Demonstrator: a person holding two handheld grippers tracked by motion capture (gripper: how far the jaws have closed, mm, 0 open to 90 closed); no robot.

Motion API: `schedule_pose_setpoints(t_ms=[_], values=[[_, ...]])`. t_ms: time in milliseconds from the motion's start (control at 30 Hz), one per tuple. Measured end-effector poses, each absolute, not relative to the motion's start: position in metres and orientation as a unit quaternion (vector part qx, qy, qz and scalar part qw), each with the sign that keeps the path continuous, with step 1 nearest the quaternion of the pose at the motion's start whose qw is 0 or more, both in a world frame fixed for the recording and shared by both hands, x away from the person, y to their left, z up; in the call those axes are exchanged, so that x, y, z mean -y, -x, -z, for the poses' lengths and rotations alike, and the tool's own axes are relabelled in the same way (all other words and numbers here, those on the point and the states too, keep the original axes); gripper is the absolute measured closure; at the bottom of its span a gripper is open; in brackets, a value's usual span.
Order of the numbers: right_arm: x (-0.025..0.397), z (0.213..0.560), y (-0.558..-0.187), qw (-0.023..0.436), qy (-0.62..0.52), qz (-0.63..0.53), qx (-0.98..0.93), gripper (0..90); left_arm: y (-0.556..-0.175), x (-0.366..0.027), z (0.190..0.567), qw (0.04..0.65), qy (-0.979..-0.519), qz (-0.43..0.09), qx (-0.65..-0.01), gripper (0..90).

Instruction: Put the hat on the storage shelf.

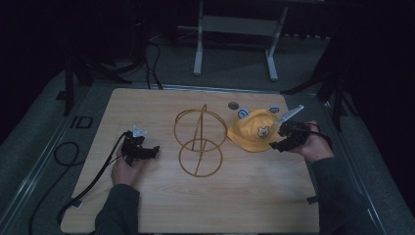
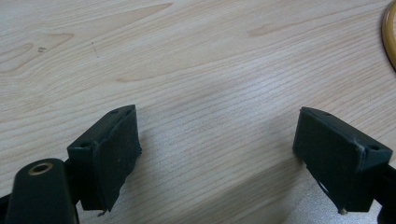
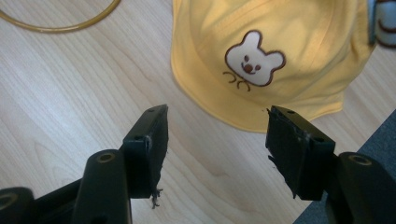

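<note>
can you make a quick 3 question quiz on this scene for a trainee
1. True or false: the right gripper is shut on the yellow cap.
2. Which thing stands between the two grippers in the high view? A) a blue bowl B) the gold wire stand C) a glass jar
3. Fill in: the picture on the cap's front shows a ____ face.

Key
1. False. Its jaws stand apart over the wooden table, just short of the cap's brim.
2. B
3. bear
</note>
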State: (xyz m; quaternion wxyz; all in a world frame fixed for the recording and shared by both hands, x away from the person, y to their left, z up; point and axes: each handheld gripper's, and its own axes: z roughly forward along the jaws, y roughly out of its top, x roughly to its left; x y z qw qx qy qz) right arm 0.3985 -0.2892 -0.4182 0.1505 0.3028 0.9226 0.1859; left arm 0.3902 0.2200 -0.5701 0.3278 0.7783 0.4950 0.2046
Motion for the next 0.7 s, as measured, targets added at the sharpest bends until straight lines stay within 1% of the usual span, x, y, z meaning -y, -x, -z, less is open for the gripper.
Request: schedule_pose_setpoints(t_ms=[700], values=[[0.266,0.384,-0.432,0.158,-0.292,-0.173,-0.927,38.0,-0.390,-0.220,0.570,0.327,-0.780,-0.204,-0.493,14.5]])
